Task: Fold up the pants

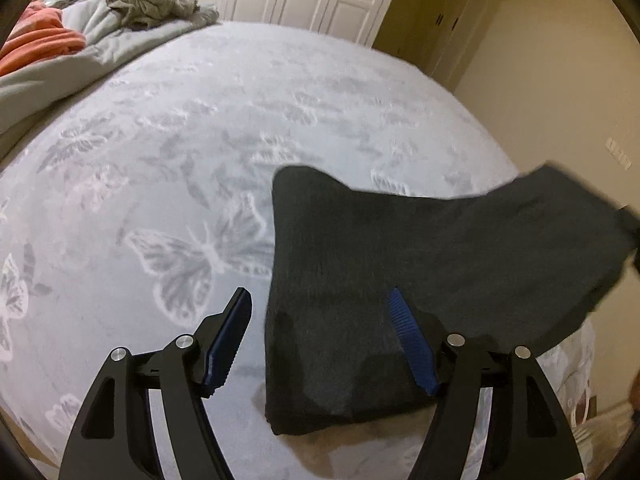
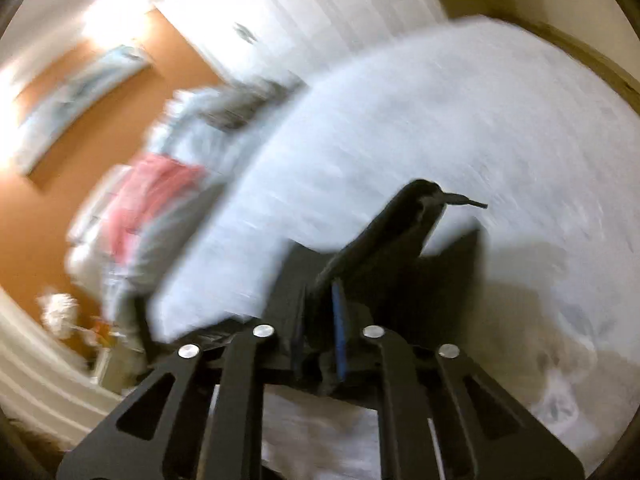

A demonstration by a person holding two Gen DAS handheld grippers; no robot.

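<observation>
Right wrist view: right gripper point(image 2: 320, 320) pinches the pants point(image 1: 360, 280) edge, lifted off the bed point(image 1: 200, 120). Left gripper point(image 1: 320, 340) gapes, holding nothing, over the near fold; carry the edge over squarely.

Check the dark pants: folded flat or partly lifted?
Partly lifted. The pants lie folded on the bed, but one corner rises, pinched in the right gripper.

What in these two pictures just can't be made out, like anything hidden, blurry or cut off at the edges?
- Left wrist view: the dark pants run off the right edge, so the right gripper lifting that corner is unseen.
- Left wrist view: the left gripper hides the pants' near edge.
- Right wrist view: motion blur smears the bed and the wall picture.
- Right wrist view: how much fabric the shut right gripper pinches is unclear.
</observation>
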